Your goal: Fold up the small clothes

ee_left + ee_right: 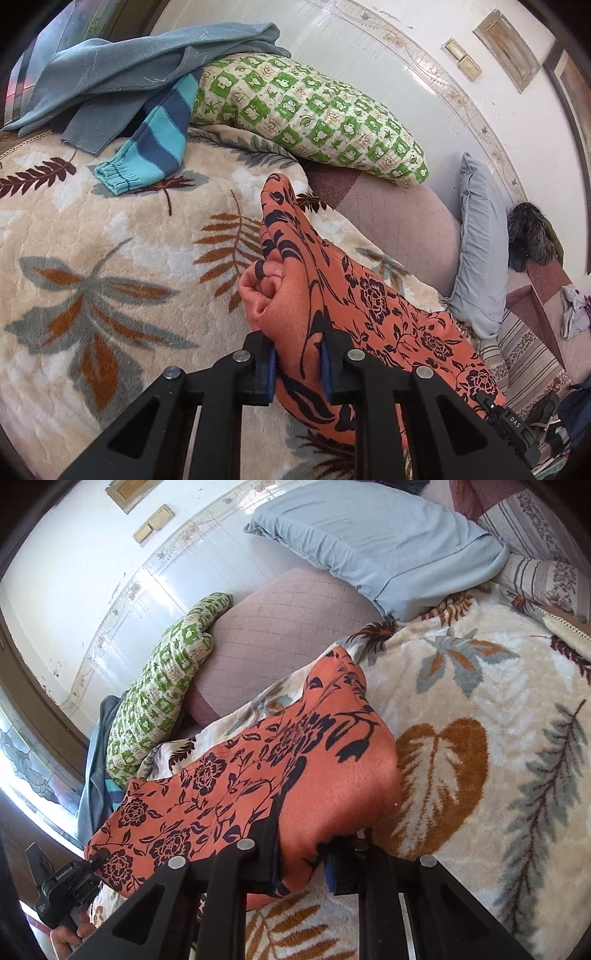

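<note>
Both grippers clamped on one orange garment, raised off the bed.

Left gripper [298, 369], lower centre of its view, pinches a bunched edge of the orange cloth with black flower print [369, 314]; cloth runs lower right toward the other tool. Right gripper [303, 864], low centre of its view, pinches the opposite edge [258, 775]; cloth stretches left to the far tool, held by a hand [70, 936] at lower left. Cream plush blanket with leaf pattern [480, 686] lies open right of the cloth. Green checked pillow [314, 114], grey-blue knit pile [129, 62] and pale blue pillow [369, 542] crowd the wall-side edge.
</note>
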A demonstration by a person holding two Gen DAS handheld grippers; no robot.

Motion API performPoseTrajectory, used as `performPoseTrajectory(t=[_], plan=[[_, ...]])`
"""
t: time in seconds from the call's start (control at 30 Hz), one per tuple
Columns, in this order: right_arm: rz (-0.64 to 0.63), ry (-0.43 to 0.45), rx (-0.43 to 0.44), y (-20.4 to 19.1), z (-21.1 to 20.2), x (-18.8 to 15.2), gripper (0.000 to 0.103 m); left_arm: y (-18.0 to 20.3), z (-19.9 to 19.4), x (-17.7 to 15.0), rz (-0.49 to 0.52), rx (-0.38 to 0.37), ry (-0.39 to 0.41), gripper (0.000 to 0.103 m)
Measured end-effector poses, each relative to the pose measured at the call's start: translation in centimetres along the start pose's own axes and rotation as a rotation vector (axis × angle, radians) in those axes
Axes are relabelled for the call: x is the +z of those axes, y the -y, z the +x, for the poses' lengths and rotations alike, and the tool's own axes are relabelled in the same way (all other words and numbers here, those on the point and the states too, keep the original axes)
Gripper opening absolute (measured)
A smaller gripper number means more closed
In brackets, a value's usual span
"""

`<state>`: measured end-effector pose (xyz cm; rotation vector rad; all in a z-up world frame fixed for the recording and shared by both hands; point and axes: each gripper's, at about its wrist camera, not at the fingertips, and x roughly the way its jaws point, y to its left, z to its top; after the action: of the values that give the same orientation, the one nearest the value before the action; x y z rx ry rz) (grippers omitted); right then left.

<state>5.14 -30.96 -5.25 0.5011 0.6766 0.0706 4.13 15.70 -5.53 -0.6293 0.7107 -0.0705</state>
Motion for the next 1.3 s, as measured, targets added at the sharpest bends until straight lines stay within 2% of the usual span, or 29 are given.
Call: performPoseTrajectory(t=[0.13,0.37,0.53,0.63,0.77,0.8,0.83,0.9,0.93,1.0,1.07,1.13,1.2,1.23,1.3], plan=[[-0.003,0.009,0.007,0.1,-3.3,-1.7,0.018,-1.0,-2.8,-1.3,-0.021,0.007,0.004,0.018],[0.073,-0.06,0.01,2.1,-7.2,-6.1,0.018,-4.1,-8.0,-5.6,-0.077,0.05,-0.005,0.012],[0.103,-0.068,0.004,3.4,-9.0,-7.3,0.018,-5.0,-9.0,-7.7,-0.076,0.073,-0.041,0.012],[0.157,-0.095,-0.032,5.0,-8.9,-7.8,0.018,-4.8,-9.2,-8.1,-0.067,0.072,-0.042,0.012],[0.322,-0.243,-0.064,8.1,-7.1,-8.9,0.02,-4.9,-9.1,-8.6,-0.052,0.099,-0.062,0.013],[0.343,-0.255,-0.065,8.4,-7.1,-9.2,0.025,-5.1,-9.0,-8.7,-0.062,0.108,-0.067,0.015],[0.342,-0.257,-0.073,8.4,-7.4,-9.3,0.032,-5.4,-8.9,-8.7,-0.073,0.111,-0.072,0.018],[0.307,-0.255,-0.092,7.9,-8.1,-9.3,0.038,-6.0,-9.1,-8.6,-0.092,0.131,-0.069,0.021],[0.293,-0.254,-0.098,7.7,-8.4,-9.3,0.047,-6.2,-9.4,-8.4,-0.095,0.144,-0.055,0.027],[0.282,-0.248,-0.111,7.3,-9.4,-9.4,0.056,-6.4,-10.3,-7.9,-0.089,0.183,-0.008,0.04],[0.267,-0.247,-0.138,7.0,-10.5,-9.3,0.056,-6.4,-11.5,-7.3,-0.074,0.229,0.057,0.052],[0.251,-0.245,-0.138,6.5,-11.5,-9.1,0.056,-6.1,-12.7,-6.8,-0.057,0.272,0.126,0.07],[0.199,-0.228,-0.153,5.4,-12.8,-8.6,0.056,-5.2,-13.5,-6.5,-0.013,0.295,0.191,0.076],[0.162,-0.212,-0.167,4.5,-13.3,-8.3,0.056,-4.6,-13.6,-6.4,0.013,0.306,0.205,0.083],[0.093,-0.177,-0.165,2.5,-13.9,-7.6,0.056,-3.0,-13.4,-6.6,0.071,0.312,0.215,0.088]])
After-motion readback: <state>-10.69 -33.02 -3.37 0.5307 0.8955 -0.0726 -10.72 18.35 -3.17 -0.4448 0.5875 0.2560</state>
